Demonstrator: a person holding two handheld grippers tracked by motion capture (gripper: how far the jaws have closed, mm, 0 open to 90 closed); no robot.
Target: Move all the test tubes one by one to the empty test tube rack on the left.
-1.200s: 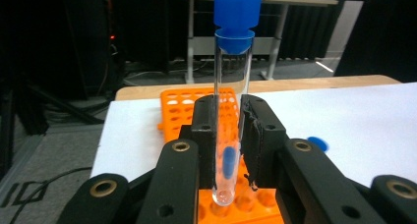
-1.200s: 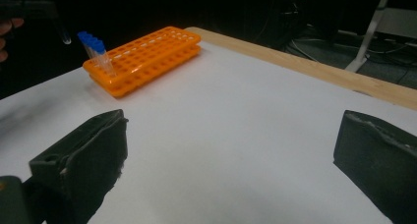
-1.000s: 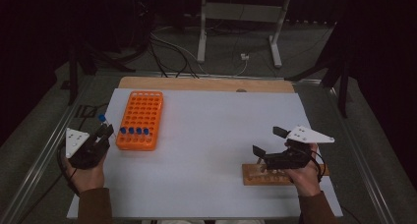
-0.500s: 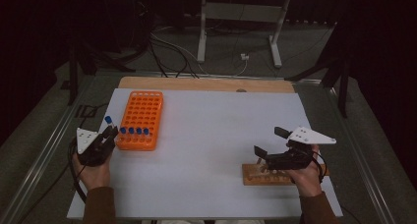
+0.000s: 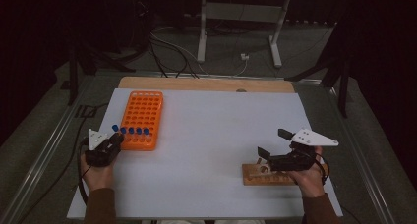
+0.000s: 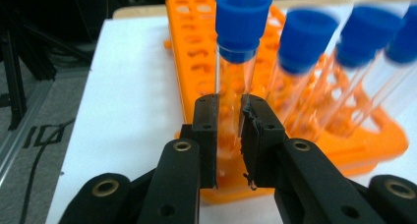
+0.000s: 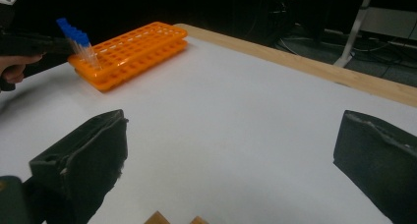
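- Nearest the person in the high view, at about 5 o'clock on the table, the right gripper [image 5: 268, 157] hovers over a wooden block [image 5: 269, 175] that lies near the table's front edge; the right hand [image 5: 309, 175] holds it from behind.
- In the right gripper view its two black jaws stand wide apart, one at 8 o'clock and one at 4 o'clock of the picture, with nothing between them but the white table sheet [image 7: 236, 116] (a sliver of the wooden block [image 7: 173, 218] shows at 6 o'clock).
- At about 8 o'clock on the table, the left gripper [image 5: 112, 141] sits in the left hand [image 5: 96, 170], just beside the near left corner of the orange rack [image 5: 142, 118].
- In the left gripper view its jaws are closed snugly on the clear body of a blue-capped tube [image 6: 237, 62], gripping it below the cap; the tube stands roughly upright.
- Whether the tube's foot is seated in a hole of the rack [image 6: 206, 67] I cannot tell, since the jaws hide it.
- To the tube's 3 o'clock in that view, more blue-capped tubes [image 6: 300, 62] stand in the rack's near row, blurred (in the high view they make a short line of blue caps [image 5: 135, 130] along the near edge).
- Farther off, toward 12 o'clock, the rack's holes lie open, and beyond it runs the table's wooden far edge [image 5: 206, 84].
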